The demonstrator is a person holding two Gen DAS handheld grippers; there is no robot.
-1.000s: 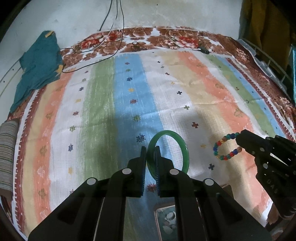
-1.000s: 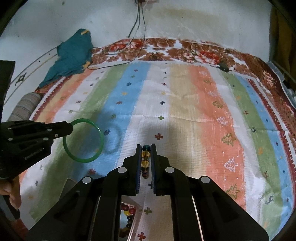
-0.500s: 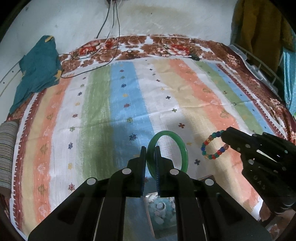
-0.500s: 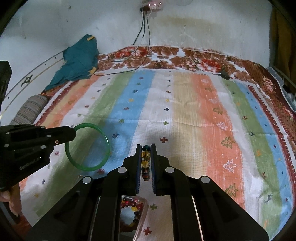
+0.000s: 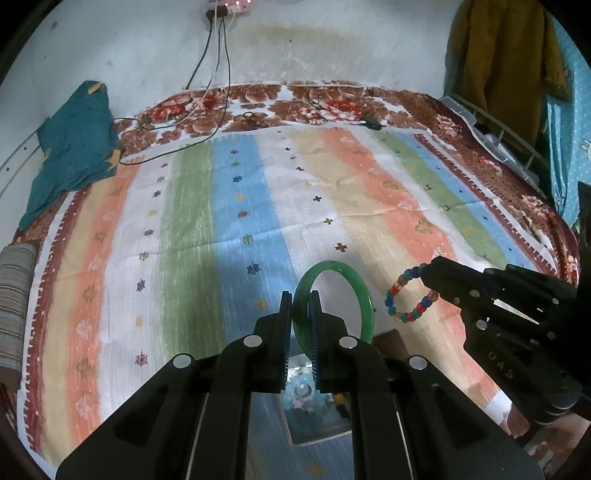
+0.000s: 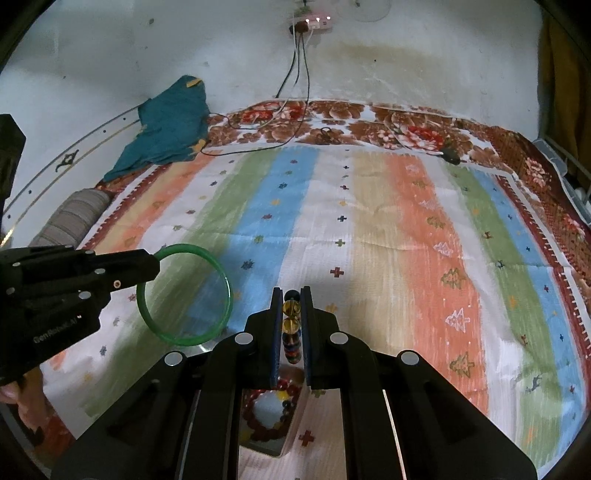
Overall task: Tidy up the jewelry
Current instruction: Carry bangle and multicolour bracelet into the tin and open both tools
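- Both grippers had lifted and drawn back over the past second, bringing more of the wall and its power strip (image 6: 314, 23) into view, while the small tray of jewelry (image 5: 314, 406) slid further into frame beneath the left fingers.
- The left gripper (image 5: 300, 317) was clamped narrowly on the near rim of a smooth green jade-like bangle (image 5: 334, 301), which stood on edge above the striped, multicoloured bedsheet (image 5: 229, 206), clear of it.
- At 3 o'clock in the left wrist view, the right gripper (image 5: 430, 275) pinched a bracelet of multicoloured round beads (image 5: 408, 297), its loop hanging toward 9 o'clock from the fingertips.
- In the right wrist view, the right gripper (image 6: 292, 325) held those beads (image 6: 291, 326) stacked between its closed-in pads; a tray with dark red beads (image 6: 269, 417) lay below at 6 o'clock.
- The left gripper (image 6: 153, 264) reached in from 9 o'clock with the bangle (image 6: 184, 295) held off the sheet (image 6: 406, 229).
- A teal cloth (image 5: 74, 147) lay crumpled at 10 o'clock, and black cables (image 5: 207, 85) trailed down the wall at 12 o'clock.
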